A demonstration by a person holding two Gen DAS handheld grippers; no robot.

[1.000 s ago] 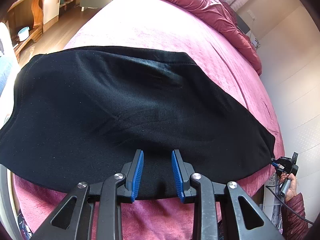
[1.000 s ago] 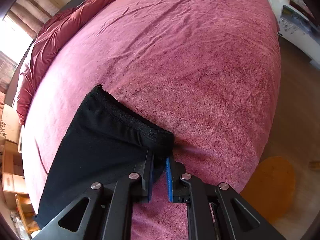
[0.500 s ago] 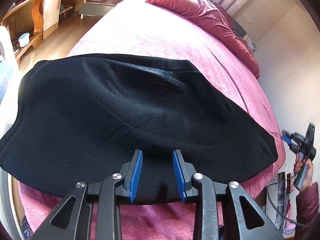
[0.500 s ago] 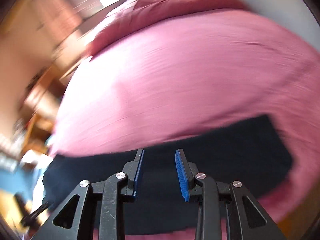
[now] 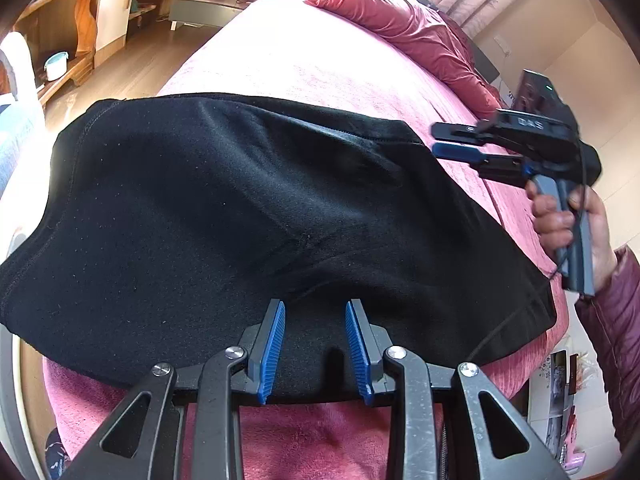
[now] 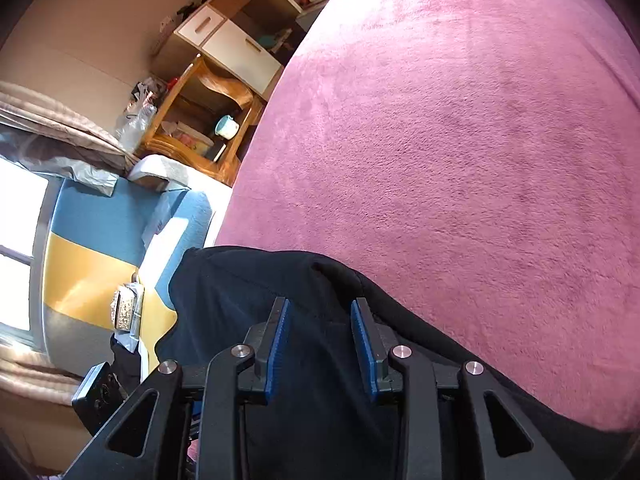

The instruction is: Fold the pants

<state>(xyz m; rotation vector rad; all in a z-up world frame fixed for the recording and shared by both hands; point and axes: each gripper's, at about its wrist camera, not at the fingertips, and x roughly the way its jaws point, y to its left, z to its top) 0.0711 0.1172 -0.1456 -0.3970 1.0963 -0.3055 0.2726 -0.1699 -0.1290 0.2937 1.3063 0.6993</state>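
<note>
The black pants lie spread flat across the near part of a bed covered in a pink fleece blanket, their lower edge close to the bed's near side and one end reaching toward the bed's right edge.

The left gripper hangs over the near hem of the pants. Its blue-padded fingers stand part-way apart with only flat cloth beneath them, gripping nothing.

The right gripper shows in the left wrist view at the right, above the far right corner of the pants. A hand in a maroon quilted sleeve carries it, and a black cable trails from it down over the cloth. Its fingers have just been opening and now stand part-way apart with nothing between them. In its own view they hover over a raised fold of the black fabric.

Around the bed:
- A bunched maroon duvet lies along the far right side.
- A wooden shelf unit holding a teal cup stands past the bed's left side.
- White cabinet drawers stand beside it.
- A low grey stand sits on the wooden floor further off.
- A blue and yellow cover lies near a sunlit window.

Nothing lies on top of the pants.
</note>
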